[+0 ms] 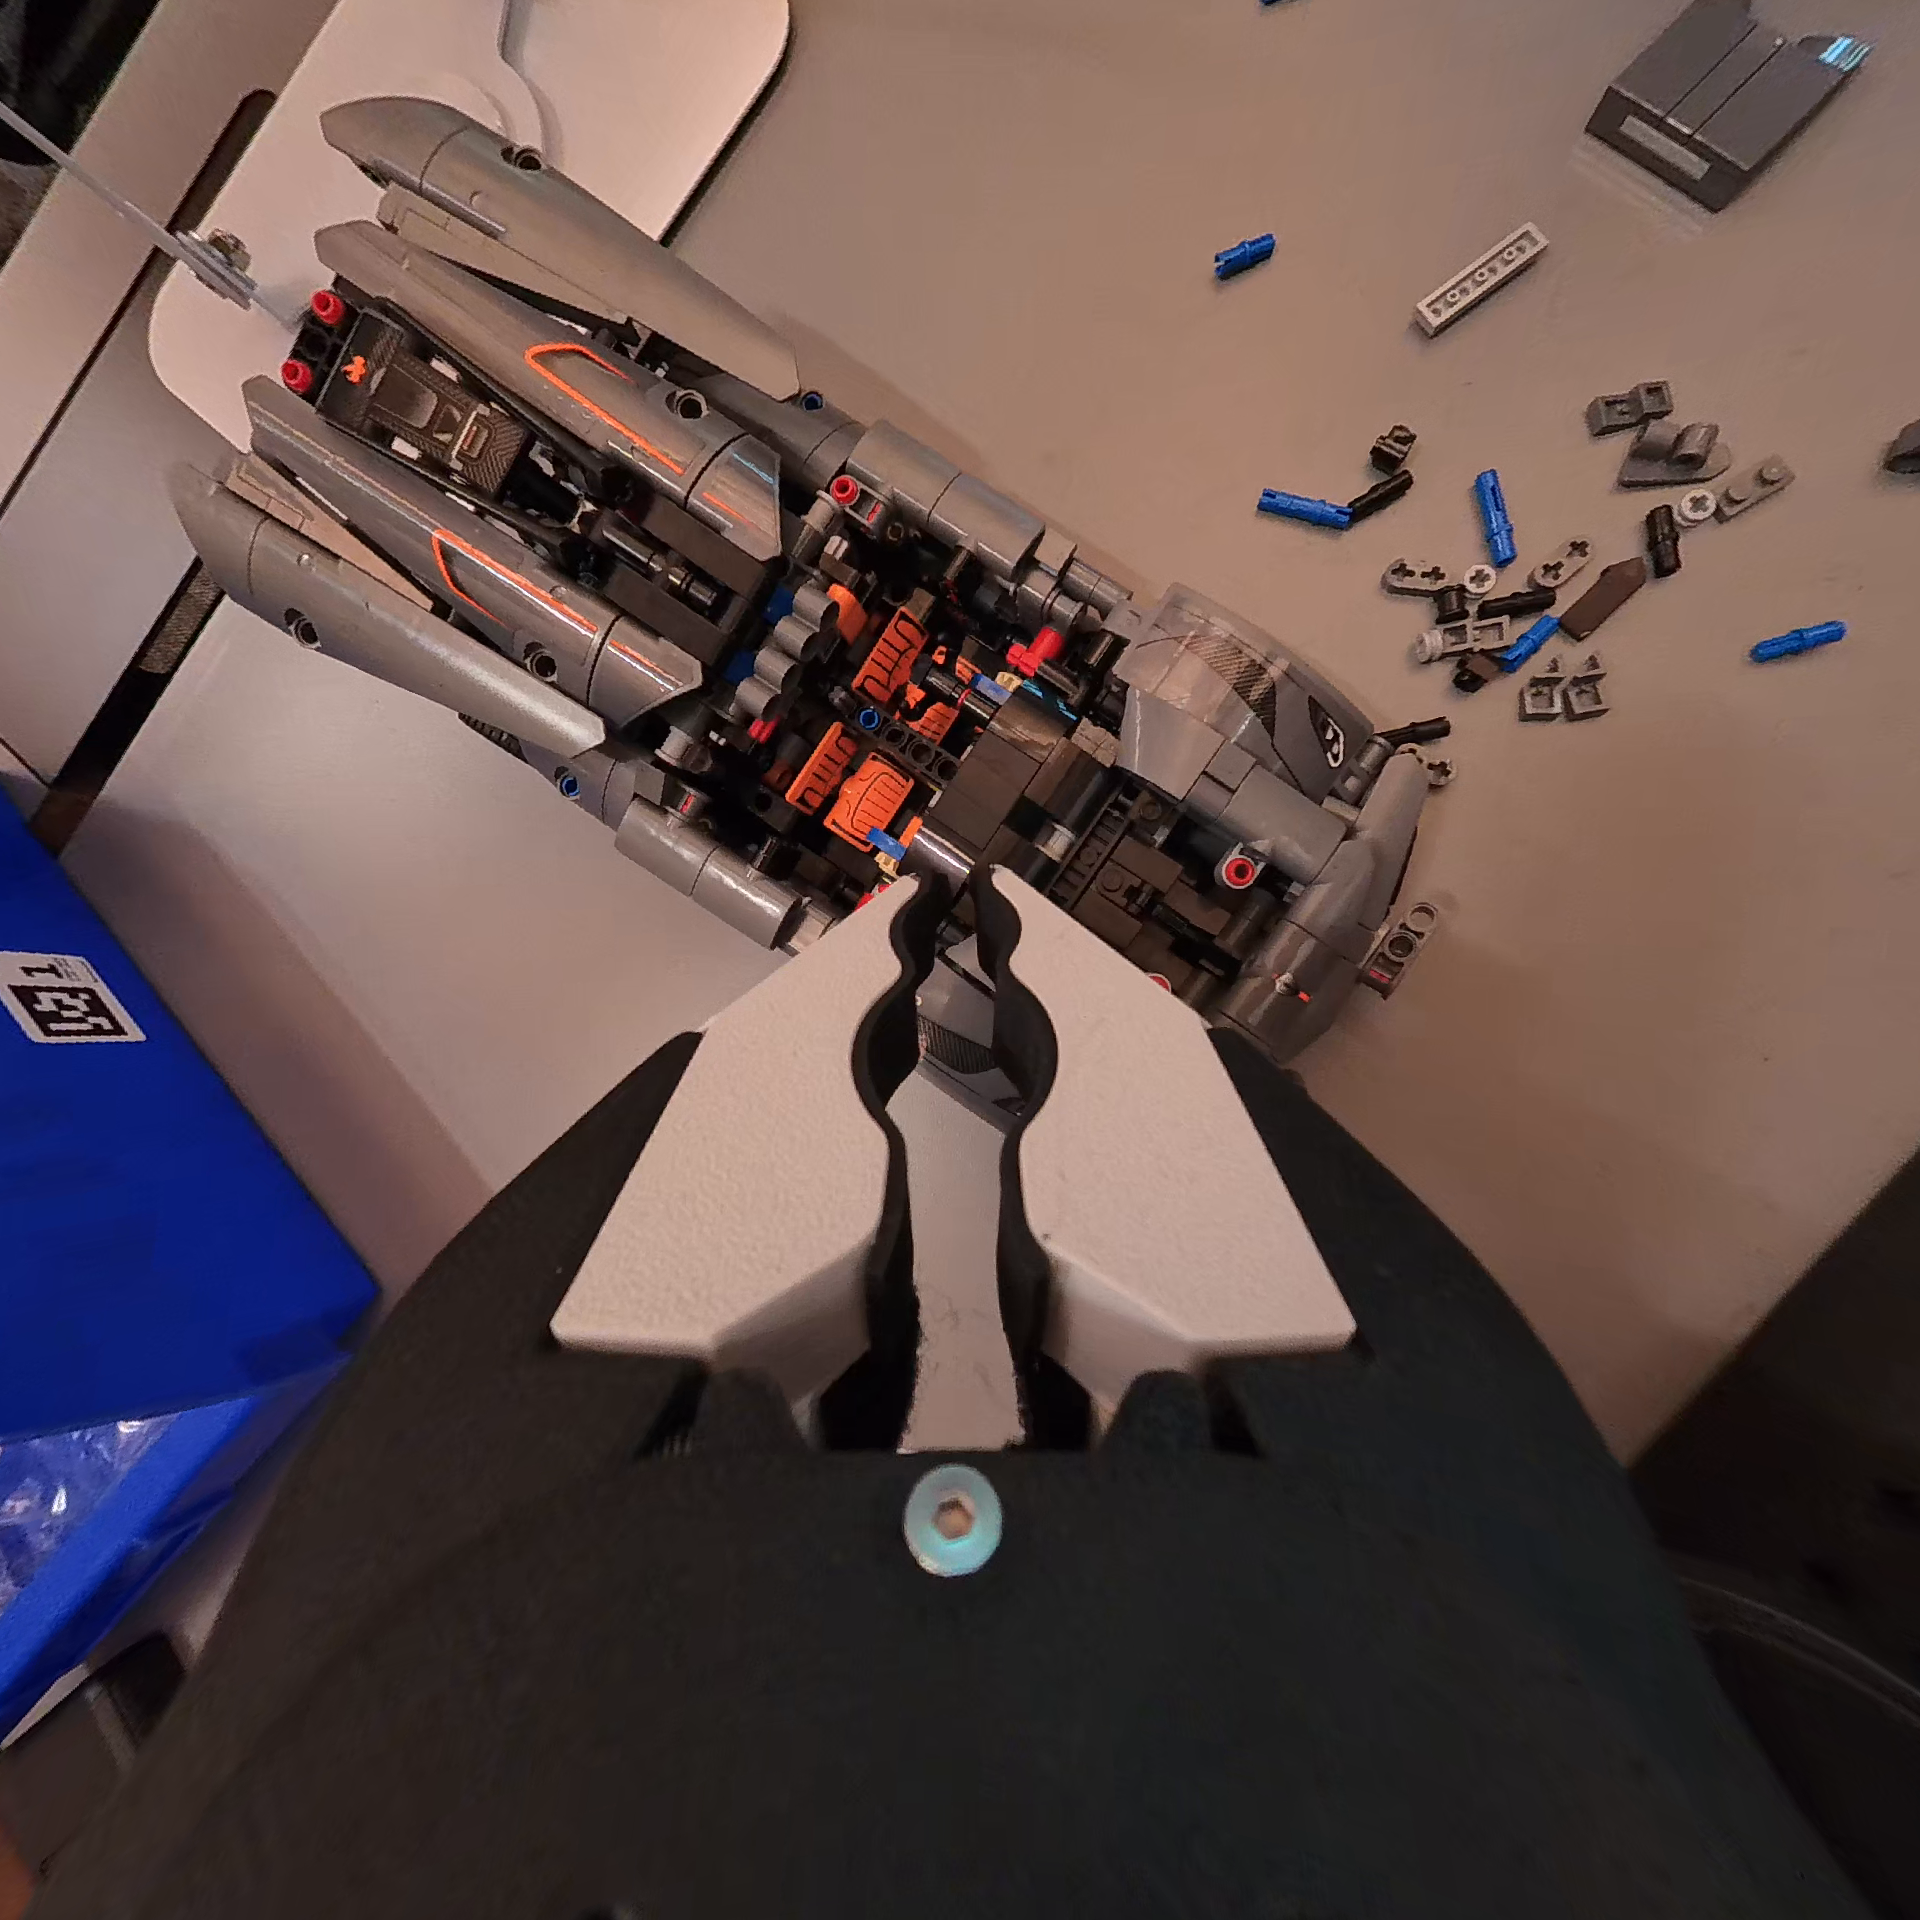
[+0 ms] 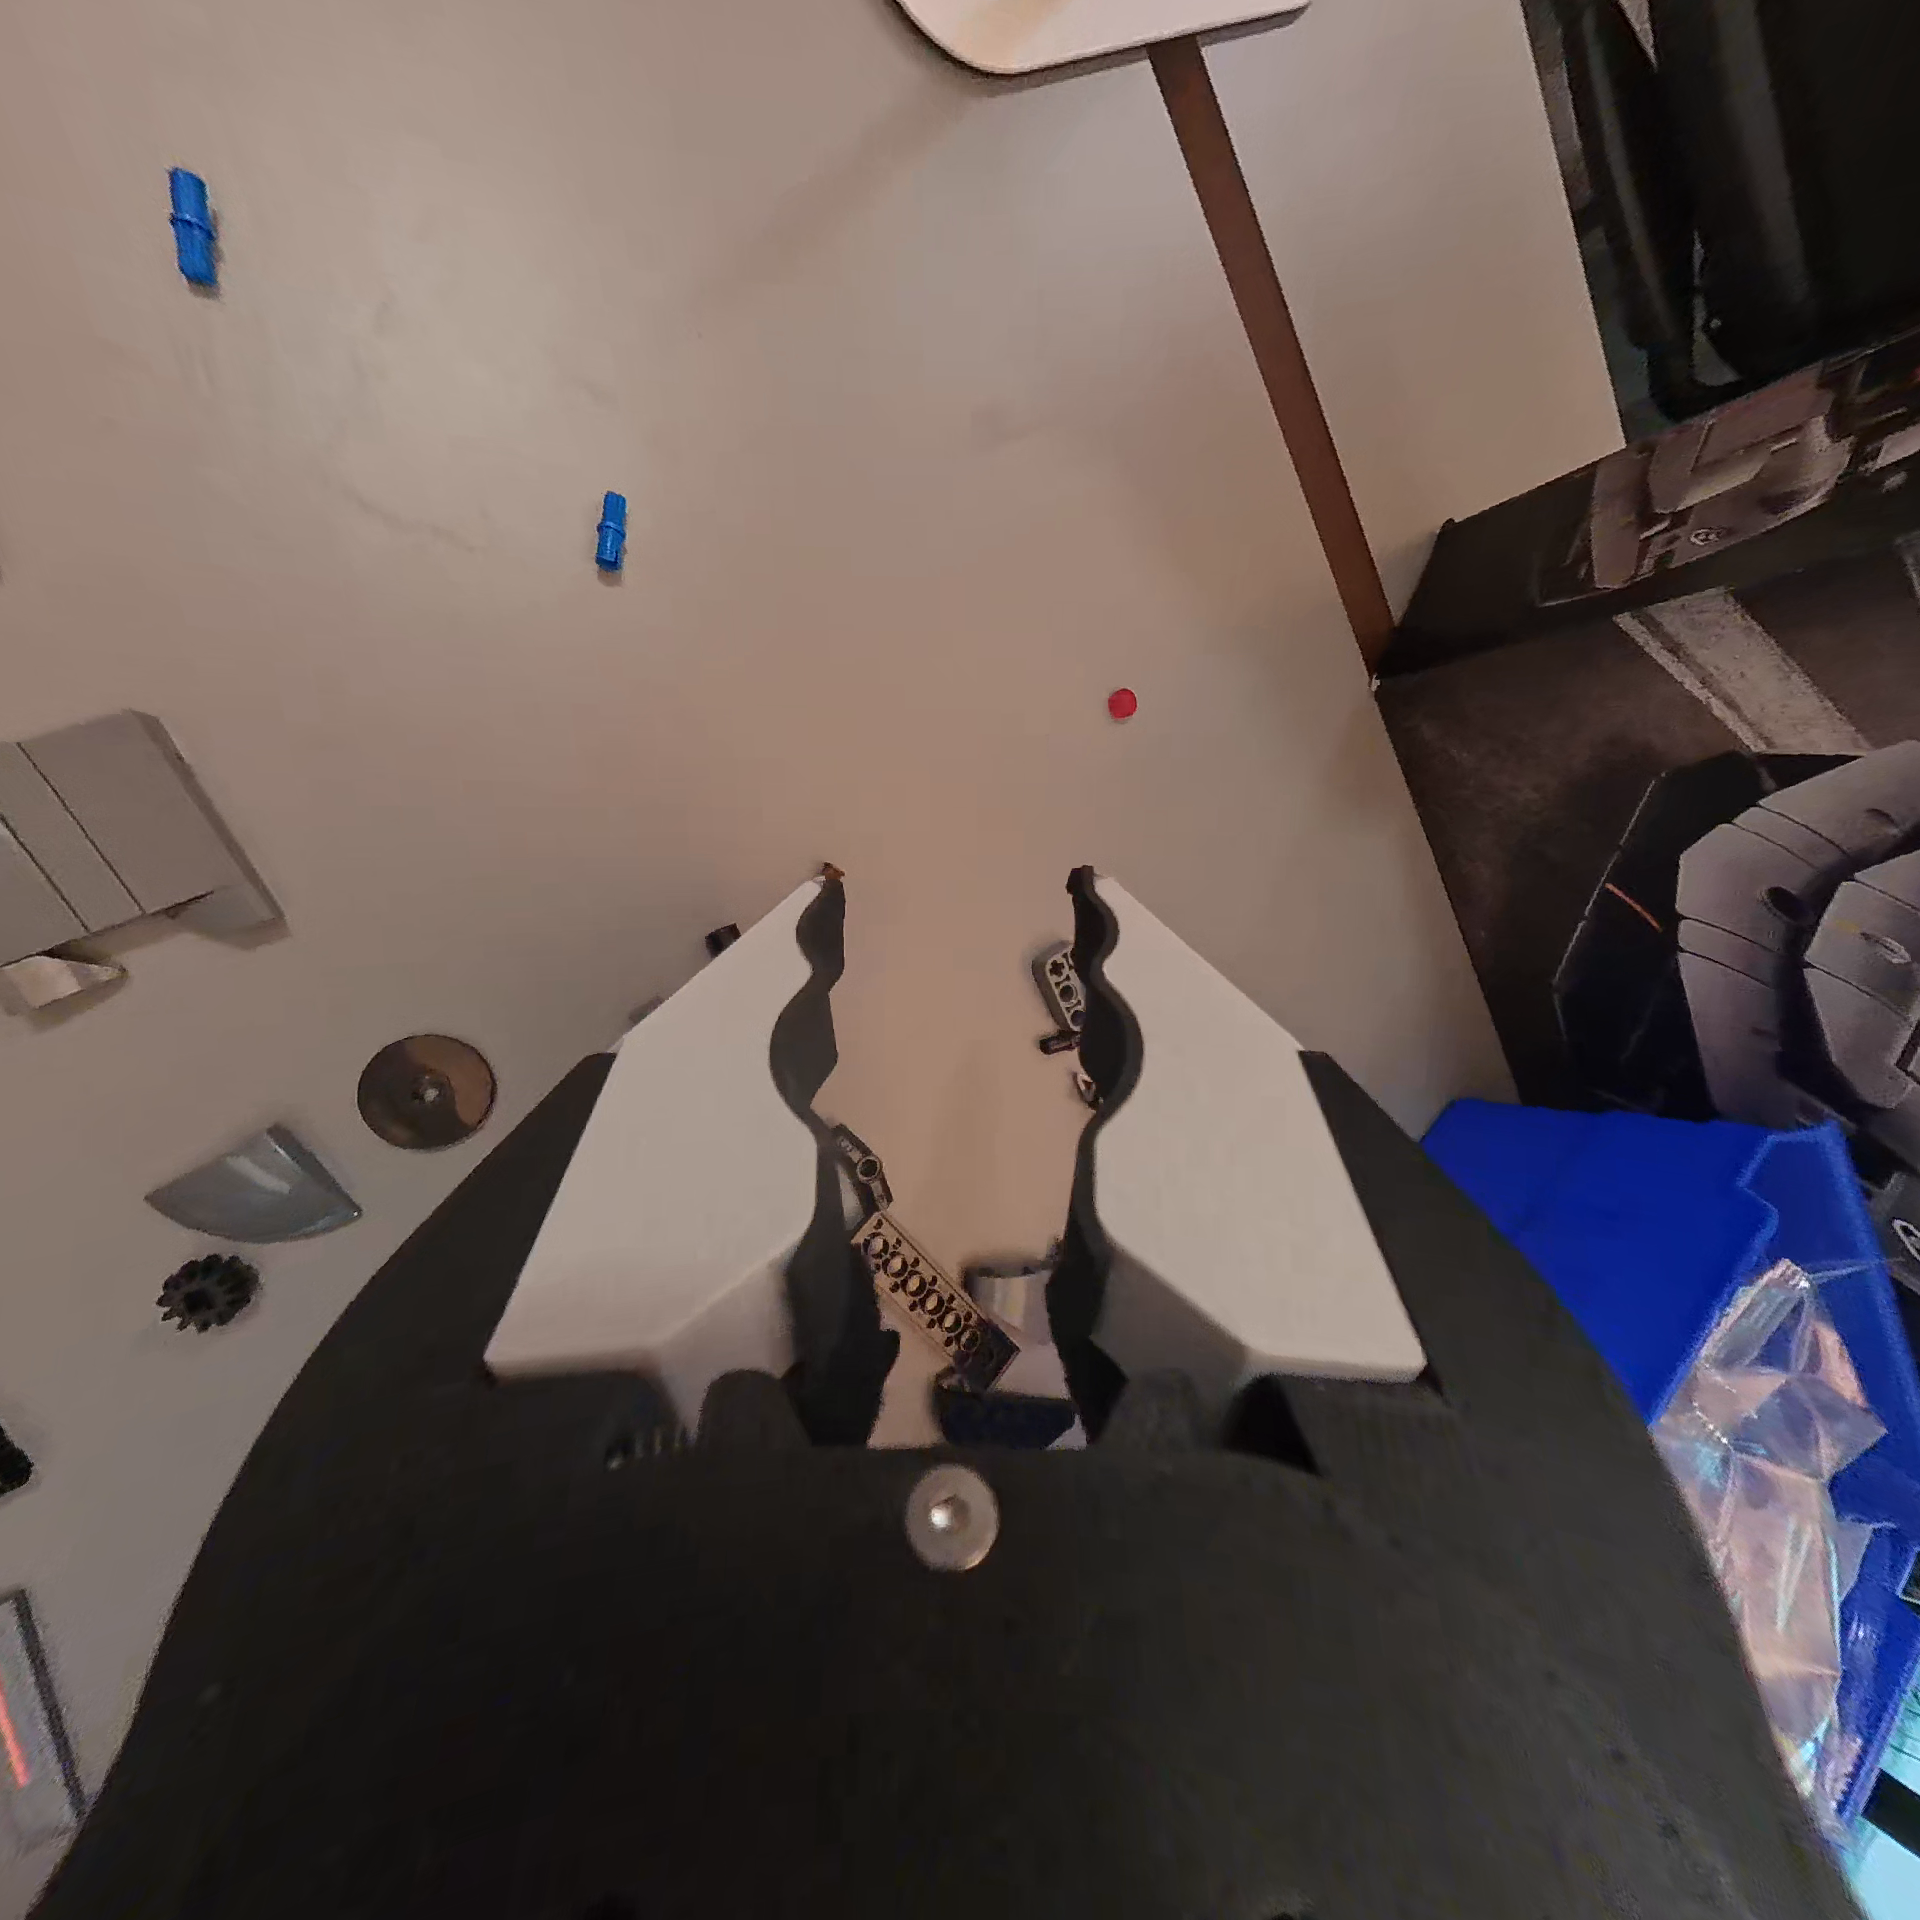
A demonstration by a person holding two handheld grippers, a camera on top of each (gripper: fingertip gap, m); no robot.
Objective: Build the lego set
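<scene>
A long grey, black and orange lego vehicle model [image 1: 727,582] lies diagonally on the beige table [image 1: 1143,312]. My left gripper [image 1: 953,881] is at the model's near side with its white fingers [image 1: 790,1091] almost together; the jaws appear shut on the model's edge. My right gripper [image 2: 951,878] is open and empty above the table [image 2: 727,416]. Under it lie a black plate with holes [image 2: 935,1309] and a small grey connector [image 2: 1060,982]. A red round stud [image 2: 1122,703] lies just ahead of it.
Loose small pieces [image 1: 1538,582], blue pins [image 1: 1244,255], a grey plate [image 1: 1481,278] and a grey sub-assembly [image 1: 1725,94] lie right of the model. Blue bins stand at the sides [image 1: 156,1195] [image 2: 1621,1247]. A dark disc [image 2: 426,1091], a gear [image 2: 208,1291] and the set's box [image 2: 1714,499] are nearby. Left tips to right tips: about 35 cm. My right gripper's tips are some 10 cm from the red round stud [image 2: 1122,703].
</scene>
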